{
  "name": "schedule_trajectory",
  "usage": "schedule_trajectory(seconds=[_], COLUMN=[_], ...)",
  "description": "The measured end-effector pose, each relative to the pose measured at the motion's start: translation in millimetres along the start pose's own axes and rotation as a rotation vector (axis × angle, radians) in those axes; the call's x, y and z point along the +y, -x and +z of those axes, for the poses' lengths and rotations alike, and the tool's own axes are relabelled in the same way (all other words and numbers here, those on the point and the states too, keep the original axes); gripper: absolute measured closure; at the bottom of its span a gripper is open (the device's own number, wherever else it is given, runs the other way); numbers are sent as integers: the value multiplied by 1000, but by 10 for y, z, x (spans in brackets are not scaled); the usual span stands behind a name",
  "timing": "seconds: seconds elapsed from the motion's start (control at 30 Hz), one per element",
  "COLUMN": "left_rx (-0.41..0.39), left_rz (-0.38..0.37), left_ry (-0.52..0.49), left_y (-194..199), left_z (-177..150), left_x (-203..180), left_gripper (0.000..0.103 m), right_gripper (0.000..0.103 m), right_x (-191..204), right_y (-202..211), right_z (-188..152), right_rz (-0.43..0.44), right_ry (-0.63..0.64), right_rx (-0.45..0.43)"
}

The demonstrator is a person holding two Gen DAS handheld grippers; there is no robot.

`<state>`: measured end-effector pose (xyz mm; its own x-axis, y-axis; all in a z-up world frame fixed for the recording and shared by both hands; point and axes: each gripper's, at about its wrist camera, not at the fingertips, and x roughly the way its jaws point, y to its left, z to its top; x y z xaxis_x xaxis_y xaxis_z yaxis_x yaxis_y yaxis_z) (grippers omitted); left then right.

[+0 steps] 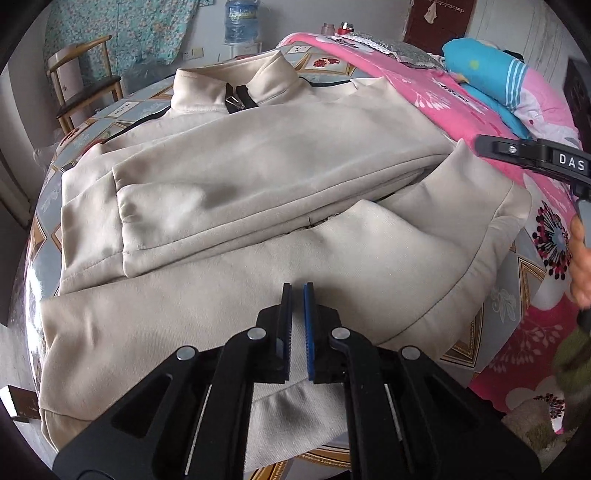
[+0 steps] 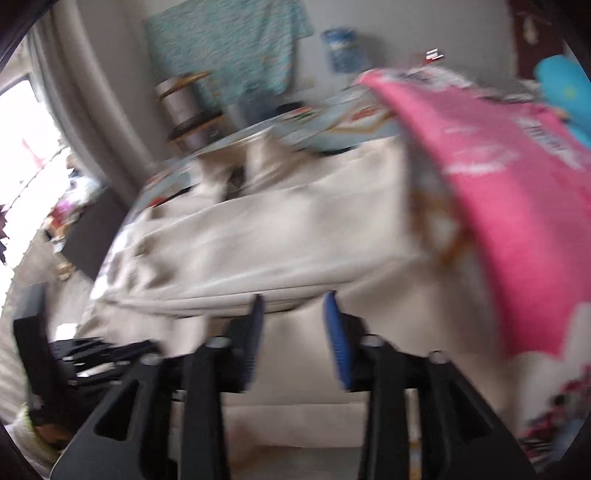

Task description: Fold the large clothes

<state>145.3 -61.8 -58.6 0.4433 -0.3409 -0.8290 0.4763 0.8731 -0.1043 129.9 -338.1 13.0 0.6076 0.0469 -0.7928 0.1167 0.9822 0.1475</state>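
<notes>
A cream zip-up jacket [image 1: 258,177] lies on a round table, collar at the far side, both sleeves folded across its front. My left gripper [image 1: 297,291] hovers over the jacket's near hem, its jaws nearly closed with a thin gap and nothing between them. My right gripper [image 2: 293,306] is open and empty over the jacket's near right part [image 2: 258,236]; that view is blurred by motion. The right gripper's body also shows at the right edge of the left wrist view [image 1: 535,155].
A patterned tablecloth [image 1: 476,332] covers the table. A pink floral quilt [image 1: 480,110] and a blue pillow [image 1: 487,70] lie to the right. A wooden chair [image 1: 85,85] stands at the back left, a water bottle [image 1: 242,20] behind the table.
</notes>
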Motion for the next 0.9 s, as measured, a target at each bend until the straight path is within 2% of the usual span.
schedule_trajectory(seconds=[0.03, 0.17, 0.37, 0.53, 0.6, 0.67, 0.7, 0.73, 0.83, 0.9], left_rx=[2, 4, 11, 13, 14, 13, 13, 13, 17, 20], left_rz=[1, 13, 51, 69, 72, 76, 81, 86, 105, 114], left_ry=[-1, -13, -29, -34, -32, -33, -36, -41, -60, -69], left_y=[0, -22, -31, -35, -35, -34, -33, -35, -38, -38], left_z=[3, 23, 39, 40, 42, 40, 38, 36, 38, 37], left_x=[0, -14, -74, -95, -99, -105, -111, -120, -148, -162], left_gripper=[96, 97, 97, 97, 97, 97, 97, 97, 97, 97], right_gripper=[61, 61, 61, 61, 66, 88, 96, 97, 98, 98], right_x=[-183, -362, -194, -51, -27, -33, -41, -41, 13, 11], right_y=[-26, -195, -296, -302, -399, -457, -426, -368, 57, 132], right_z=[2, -14, 20, 17, 15, 16, 21, 33, 116, 168], right_rz=[-52, -117, -118, -74, -104, -108, -108, -102, -117, -123], right_ry=[-11, 68, 235, 347, 385, 389, 384, 374, 335, 306], right_rx=[22, 77, 60, 45, 68, 79, 61, 39, -114, -152])
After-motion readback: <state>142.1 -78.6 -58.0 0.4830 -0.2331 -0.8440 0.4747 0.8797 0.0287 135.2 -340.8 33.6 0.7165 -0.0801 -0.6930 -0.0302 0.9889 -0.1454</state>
